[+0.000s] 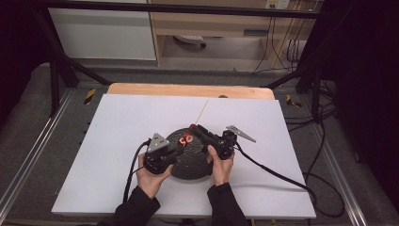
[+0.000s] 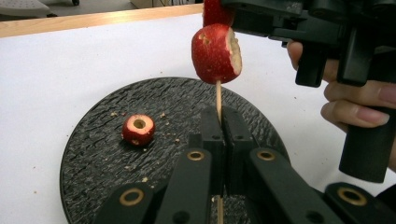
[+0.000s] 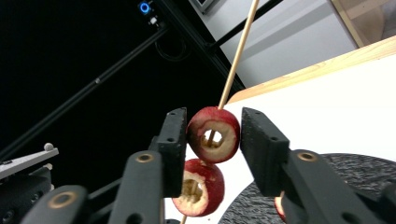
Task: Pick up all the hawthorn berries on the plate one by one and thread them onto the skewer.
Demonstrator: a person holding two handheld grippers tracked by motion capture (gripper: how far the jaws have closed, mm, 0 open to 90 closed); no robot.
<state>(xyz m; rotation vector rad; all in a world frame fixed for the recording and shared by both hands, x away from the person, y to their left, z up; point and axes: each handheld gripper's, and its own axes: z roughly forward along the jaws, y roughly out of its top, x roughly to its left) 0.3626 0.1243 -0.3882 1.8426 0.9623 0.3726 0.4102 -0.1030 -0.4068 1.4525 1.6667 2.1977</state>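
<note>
- White table top (image 1: pixel 117 141) spreads under everything you work on, with a bare wooden strip along its far edge; the round black slate plate (image 1: pixel 190 165) sits near its middle, just ahead of your two hands, and serves as the landmark below.
- Your left gripper (image 1: pixel 175 153) comes in over the plate's left rim, your left hand (image 1: pixel 151 175) wrapped round its handle; in the left gripper view its jaws are closed tight on the thin wooden skewer (image 2: pixel 218 100), which stands upright above the plate.
- Your right gripper (image 1: pixel 193 128) reaches across the plate's far right side, your right hand (image 1: pixel 221 165) on its grip; in the right gripper view its jaws stand a little apart on either side of the upper cored red fruit (image 3: pixel 214 134); the left jaw looks to touch the fruit and the right one shows a sliver of gap, so you cannot call it a firm grip.
- Two cored red fruits are threaded on the skewer above the plate; the lower cored fruit (image 2: pixel 216 53) hangs clear of the slate, just under the upper one.
- One loose cored fruit (image 2: pixel 138 129) lies on the plate left of the skewer, hole facing up; pale crumbs (image 2: pixel 161 136) are scattered on the slate around it.
</note>
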